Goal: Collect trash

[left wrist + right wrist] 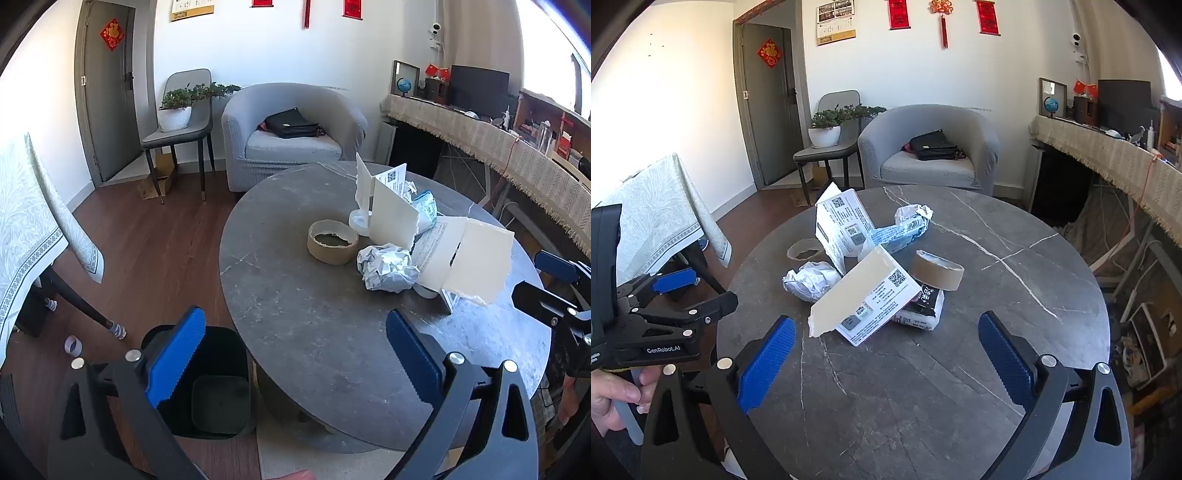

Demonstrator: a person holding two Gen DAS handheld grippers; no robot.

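Trash lies in a heap on the round grey table (295, 302) (923, 387): a crumpled paper ball (386, 267) (810, 278), torn white cardboard box pieces (476, 264) (864, 302), a tape roll core (332, 242) (805, 253), a second brown tape roll (937, 270), a blue-white wrapper (899, 232) and a black-white packet (923, 308). A black trash bin (210, 384) stands on the floor left of the table. My left gripper (295, 362) is open and empty over the table's near-left edge. My right gripper (886, 365) is open and empty, just short of the heap.
A grey armchair (291, 133) with a black bag stands behind the table. A chair with a potted plant (177, 110) is by the door. A cloth-covered table (26, 221) is at the left, a long sideboard (517, 155) at the right.
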